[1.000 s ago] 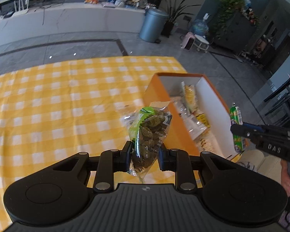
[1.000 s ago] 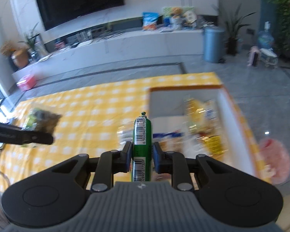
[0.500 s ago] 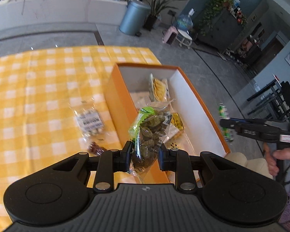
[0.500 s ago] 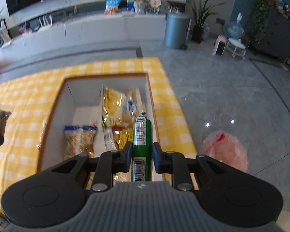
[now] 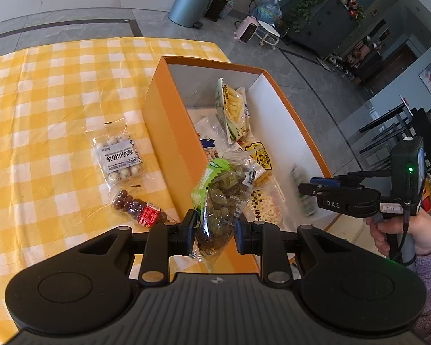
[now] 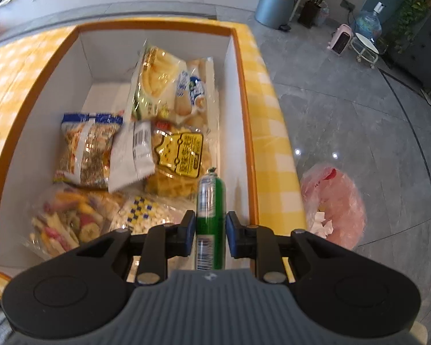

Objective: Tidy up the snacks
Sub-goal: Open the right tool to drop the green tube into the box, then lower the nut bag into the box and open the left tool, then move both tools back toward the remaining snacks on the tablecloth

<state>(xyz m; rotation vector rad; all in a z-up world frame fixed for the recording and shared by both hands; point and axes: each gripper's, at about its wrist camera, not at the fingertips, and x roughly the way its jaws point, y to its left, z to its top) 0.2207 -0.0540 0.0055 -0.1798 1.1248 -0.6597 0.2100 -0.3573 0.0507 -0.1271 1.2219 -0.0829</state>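
Note:
My left gripper is shut on a clear green-topped bag of dark green dried fruit, held above the near left wall of the orange box. My right gripper is shut on a green sausage stick and holds it over the box's near right corner; the right gripper also shows in the left wrist view, with the stick blurred. The box holds several snack packs.
On the yellow checked cloth, left of the box, lie a clear pack of white balls and a small pack of brown balls with a red label. A pink bag lies on the floor to the right of the table.
Both grippers have moved towards and over the orange box. The right gripper with the green stick has gone lower into the box's near right corner. The two packs on the cloth came into view.

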